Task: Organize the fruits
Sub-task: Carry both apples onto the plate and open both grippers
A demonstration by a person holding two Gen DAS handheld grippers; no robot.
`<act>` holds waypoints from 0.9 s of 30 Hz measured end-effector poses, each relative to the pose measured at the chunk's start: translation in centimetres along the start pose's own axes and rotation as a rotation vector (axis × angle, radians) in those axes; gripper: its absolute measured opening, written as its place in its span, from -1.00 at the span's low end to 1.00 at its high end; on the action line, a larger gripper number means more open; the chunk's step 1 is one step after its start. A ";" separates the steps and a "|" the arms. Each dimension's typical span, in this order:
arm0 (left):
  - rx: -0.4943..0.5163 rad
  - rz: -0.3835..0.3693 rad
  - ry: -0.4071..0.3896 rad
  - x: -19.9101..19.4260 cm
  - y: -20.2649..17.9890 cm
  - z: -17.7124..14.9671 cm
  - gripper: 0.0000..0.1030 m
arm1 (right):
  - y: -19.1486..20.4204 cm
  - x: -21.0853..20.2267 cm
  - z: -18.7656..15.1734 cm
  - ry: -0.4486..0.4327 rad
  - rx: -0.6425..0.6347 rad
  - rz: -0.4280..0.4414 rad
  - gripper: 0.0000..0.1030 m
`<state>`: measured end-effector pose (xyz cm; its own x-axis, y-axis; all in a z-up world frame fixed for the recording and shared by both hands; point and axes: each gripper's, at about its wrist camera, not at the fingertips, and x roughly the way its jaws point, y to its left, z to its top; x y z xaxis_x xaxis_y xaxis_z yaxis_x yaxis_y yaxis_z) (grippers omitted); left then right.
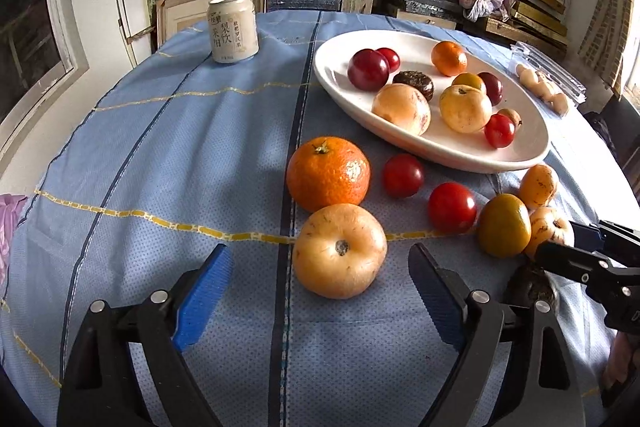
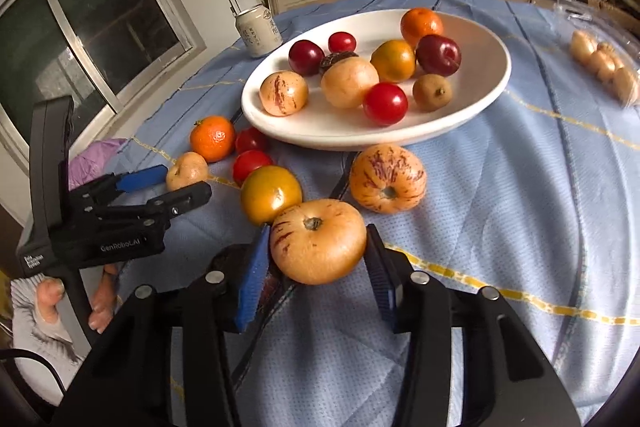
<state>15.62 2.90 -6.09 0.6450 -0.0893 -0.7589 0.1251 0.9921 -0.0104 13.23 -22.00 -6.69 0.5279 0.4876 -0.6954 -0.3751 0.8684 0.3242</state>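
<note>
Right gripper (image 2: 318, 267) has its blue pads pressed on both sides of a pale striped fruit (image 2: 318, 241) at the near edge of the table (image 2: 520, 227), so it looks to have that one in its grasp, the fruit apparently not lifted off the cloth yet. Left gripper (image 1: 320, 291) stands wide apart with nothing in it, its pads either side of a pale round fruit (image 1: 339, 251) but clear of it. I judge the job roughly half done: the white plate (image 1: 440, 151) at the far middle of the table already carries about ten fruits, plums, small oranges, pale melons and cherry tomatoes. Left on the cloth are a big orange (image 1: 328, 173), two red tomatoes (image 1: 403, 175), a greenish-yellow fruit (image 1: 505, 225), another striped fruit (image 2: 387, 178) just near the plate's rim, and the two pale ones at the grippers. The loose fruits crowd together, some touching, so lifting one may nudge its neighbour and send it rolling. A drink can (image 1: 232, 29) stands far left, well apart from the plate. A clear packet of small pale bulbs (image 2: 604, 67) lies far right. The grippers work close side by side and could knock each other.
</note>
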 end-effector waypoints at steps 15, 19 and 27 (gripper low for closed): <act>-0.016 -0.045 0.009 0.4 0.0 0.3 -0.13 | -0.5 -3.2 -0.7 -0.071 -0.013 -0.035 -0.11; -0.020 -0.060 0.003 0.2 0.1 0.2 -0.15 | -0.6 -3.3 -0.7 -0.081 -0.006 -0.038 -0.11; -0.015 -0.056 -0.106 -2.6 -0.5 0.5 -0.16 | -1.5 -5.4 -0.3 -0.148 0.016 -0.058 -0.11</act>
<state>14.27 2.63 -3.80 0.7135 -0.1525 -0.6839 0.1521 0.9865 -0.0612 10.74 -25.97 -3.62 0.6551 0.4433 -0.6118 -0.3293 0.8964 0.2968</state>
